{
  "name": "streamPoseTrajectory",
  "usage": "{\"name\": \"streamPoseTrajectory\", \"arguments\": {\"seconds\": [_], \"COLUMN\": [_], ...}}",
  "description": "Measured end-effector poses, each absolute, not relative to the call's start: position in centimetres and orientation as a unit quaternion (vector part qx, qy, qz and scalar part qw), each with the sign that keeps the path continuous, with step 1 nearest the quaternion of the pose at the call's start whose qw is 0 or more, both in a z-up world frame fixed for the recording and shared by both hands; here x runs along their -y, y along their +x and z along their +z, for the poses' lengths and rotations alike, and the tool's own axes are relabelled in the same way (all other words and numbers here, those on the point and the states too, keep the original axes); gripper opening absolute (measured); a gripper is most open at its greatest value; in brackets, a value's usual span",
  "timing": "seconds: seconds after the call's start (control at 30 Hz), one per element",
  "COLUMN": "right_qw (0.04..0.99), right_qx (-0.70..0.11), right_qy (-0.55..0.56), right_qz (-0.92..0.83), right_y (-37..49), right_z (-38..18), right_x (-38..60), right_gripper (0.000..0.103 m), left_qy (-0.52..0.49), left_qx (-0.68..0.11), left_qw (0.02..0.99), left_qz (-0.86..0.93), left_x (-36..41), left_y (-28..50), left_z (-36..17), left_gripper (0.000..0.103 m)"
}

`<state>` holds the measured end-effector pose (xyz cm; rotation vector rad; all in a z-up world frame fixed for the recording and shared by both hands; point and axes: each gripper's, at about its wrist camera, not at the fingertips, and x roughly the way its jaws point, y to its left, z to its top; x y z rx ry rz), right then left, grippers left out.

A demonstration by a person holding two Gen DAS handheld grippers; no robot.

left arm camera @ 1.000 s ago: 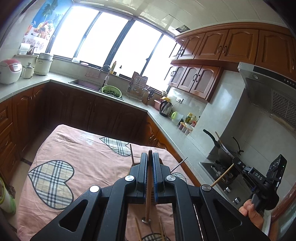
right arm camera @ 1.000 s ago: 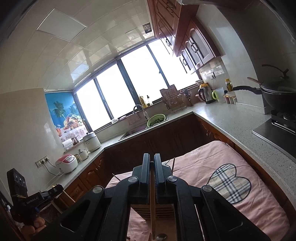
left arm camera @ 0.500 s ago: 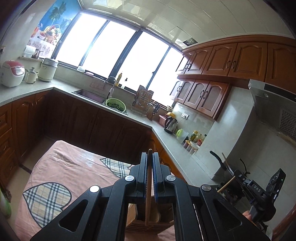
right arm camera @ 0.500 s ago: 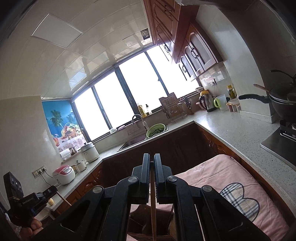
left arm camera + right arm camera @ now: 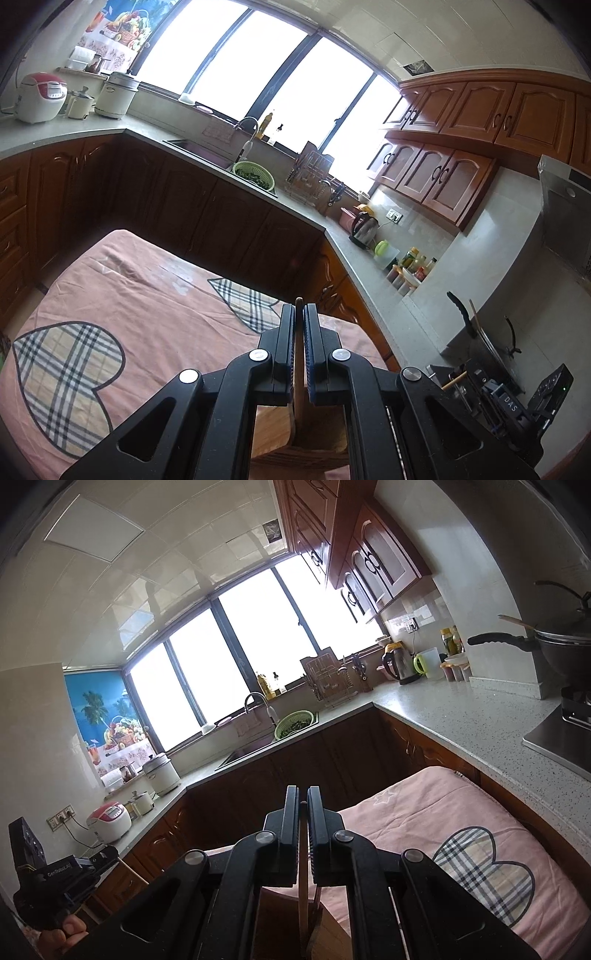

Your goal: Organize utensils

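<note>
Above the wooden holder (image 5: 295,439), a brown-handled utensil (image 5: 297,363) is clamped by the left gripper (image 5: 299,314) and a wooden stick (image 5: 303,878) by the right gripper (image 5: 303,794). With both lowered together, a collision is judged possible, or the holder's rim could be struck and the holder tipped.

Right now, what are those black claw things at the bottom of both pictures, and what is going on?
Those are two grabbers, like big tongs. A person holds one in each hand, and each has a small camera looking along its two fingers. So one picture is seen from the left gripper, the other from the right gripper.

Each is shut on a thin wooden utensil: the left stick and the right stick both run down between the fingers. I cannot tell whether they are spoons or chopsticks.

Below both sits a wooden holder, where utensils are kept. It stands on a table with a pink cloth with checked hearts.

At the edge of the right picture you can see the person's hand gripping the other grabber.

Around it is a kitchen: a sink, a kettle, cupboards.
</note>
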<state>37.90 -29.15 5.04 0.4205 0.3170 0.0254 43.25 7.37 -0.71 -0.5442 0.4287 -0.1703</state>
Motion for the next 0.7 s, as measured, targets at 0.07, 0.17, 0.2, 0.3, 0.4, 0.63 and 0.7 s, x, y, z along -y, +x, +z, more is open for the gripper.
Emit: {"name": "streamPoseTrajectory", "arguments": {"seconds": [0.07,0.17,0.2,0.3,0.4,0.63,0.7], "right_qw": [0.963,0.960,0.960,0.962,0.963,0.959,0.959], "right_qx": [-0.166,-0.179,-0.180,-0.176,-0.178,-0.187,-0.189], "right_qy": [0.213,0.216,0.216,0.210,0.203,0.211,0.212], "right_qz": [0.013,0.015,0.015,0.014,0.014,0.015,0.016], "right_y": [38.1,38.6,38.7,38.6,38.7,39.0,39.1], "right_z": [4.0,2.8,2.6,2.8,2.9,2.6,2.6], "right_x": [29.0,28.8,28.7,28.5,28.4,28.9,28.9], "right_gripper": [0.004,0.004,0.004,0.004,0.004,0.004,0.004], "left_qy": [-0.260,-0.246,-0.241,-0.222,-0.205,-0.194,-0.200], "left_qx": [-0.218,-0.229,-0.230,-0.231,-0.233,-0.234,-0.237], "left_qw": [0.937,0.938,0.939,0.943,0.947,0.948,0.946], "left_qz": [-0.083,-0.085,-0.086,-0.086,-0.087,-0.088,-0.093], "left_x": [-6.8,-5.7,-5.4,-4.7,-3.9,-3.9,-4.5], "left_y": [44.2,45.4,45.7,45.9,46.1,45.5,45.2], "left_z": [-1.2,-1.5,-1.6,-1.5,-1.5,-1.3,-1.6], "left_gripper": [0.003,0.003,0.003,0.003,0.004,0.004,0.004]}}
